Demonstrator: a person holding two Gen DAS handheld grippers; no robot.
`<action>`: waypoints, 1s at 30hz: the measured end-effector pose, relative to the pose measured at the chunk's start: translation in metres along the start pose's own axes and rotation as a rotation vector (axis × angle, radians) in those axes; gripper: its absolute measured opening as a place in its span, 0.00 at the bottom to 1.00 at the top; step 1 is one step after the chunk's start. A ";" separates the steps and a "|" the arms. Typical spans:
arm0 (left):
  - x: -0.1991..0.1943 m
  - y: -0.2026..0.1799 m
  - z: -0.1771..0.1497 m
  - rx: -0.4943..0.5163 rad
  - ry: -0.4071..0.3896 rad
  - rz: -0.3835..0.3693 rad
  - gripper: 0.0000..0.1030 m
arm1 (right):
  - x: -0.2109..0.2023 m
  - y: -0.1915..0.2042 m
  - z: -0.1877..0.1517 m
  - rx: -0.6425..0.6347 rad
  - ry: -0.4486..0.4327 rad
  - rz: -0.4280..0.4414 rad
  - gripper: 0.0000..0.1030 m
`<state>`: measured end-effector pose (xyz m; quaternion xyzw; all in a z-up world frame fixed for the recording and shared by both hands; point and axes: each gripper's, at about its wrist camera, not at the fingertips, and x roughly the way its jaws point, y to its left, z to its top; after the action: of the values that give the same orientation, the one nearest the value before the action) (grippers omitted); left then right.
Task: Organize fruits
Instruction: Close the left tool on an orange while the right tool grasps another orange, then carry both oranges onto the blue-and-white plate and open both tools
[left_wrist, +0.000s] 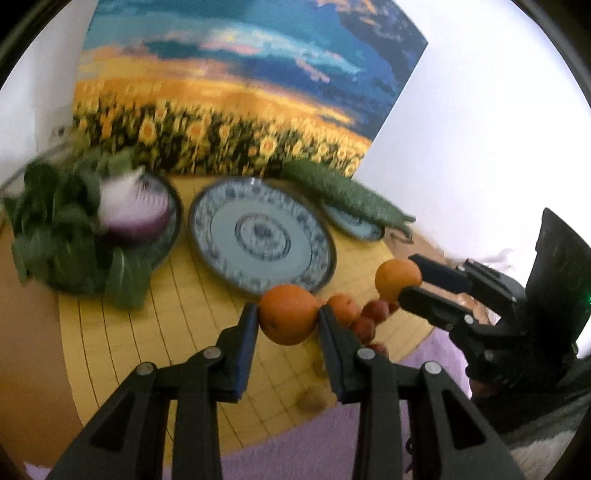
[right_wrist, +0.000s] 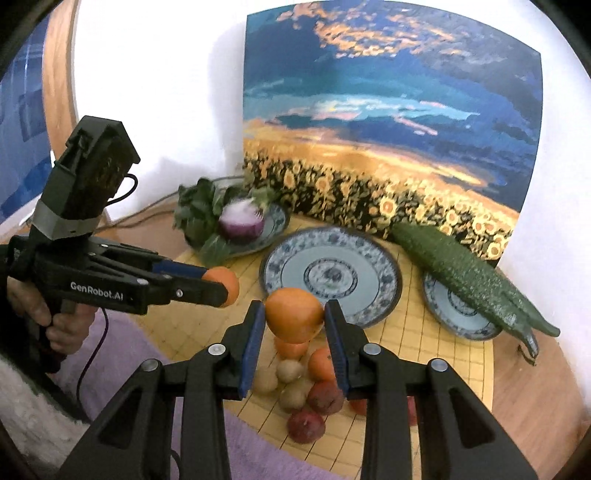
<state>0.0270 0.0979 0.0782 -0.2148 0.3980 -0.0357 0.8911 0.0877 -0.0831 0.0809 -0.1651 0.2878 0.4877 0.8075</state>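
My left gripper (left_wrist: 288, 314) is shut on an orange (left_wrist: 289, 314), held above the yellow mat; it also shows in the right wrist view (right_wrist: 221, 286). My right gripper (right_wrist: 294, 315) is shut on another orange (right_wrist: 294, 314), seen in the left wrist view too (left_wrist: 398, 278). Both hover just in front of the empty blue-patterned plate (right_wrist: 332, 275), (left_wrist: 262, 234). On the mat below lie more oranges (right_wrist: 321, 363), red fruits (right_wrist: 306, 424) and small brown fruits (right_wrist: 290, 371).
A plate with leafy greens and a purple onion (right_wrist: 242, 221) stands back left. A small plate (right_wrist: 458, 314) carries cucumbers (right_wrist: 465, 277) at the right. A sunflower picture (right_wrist: 388, 129) leans on the wall behind. A purple cloth (right_wrist: 129, 354) lies near the front.
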 end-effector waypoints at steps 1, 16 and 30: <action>-0.001 -0.002 0.005 0.015 -0.015 -0.010 0.34 | 0.000 -0.002 0.003 0.002 -0.007 0.000 0.33; 0.061 0.011 0.046 -0.054 0.005 -0.071 0.34 | 0.055 -0.075 0.021 0.222 0.047 0.070 0.33; 0.114 0.028 0.043 -0.116 0.117 -0.071 0.34 | 0.124 -0.085 0.003 0.194 0.170 0.176 0.33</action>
<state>0.1325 0.1119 0.0132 -0.2777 0.4427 -0.0568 0.8507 0.2085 -0.0358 0.0042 -0.1010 0.4141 0.5107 0.7467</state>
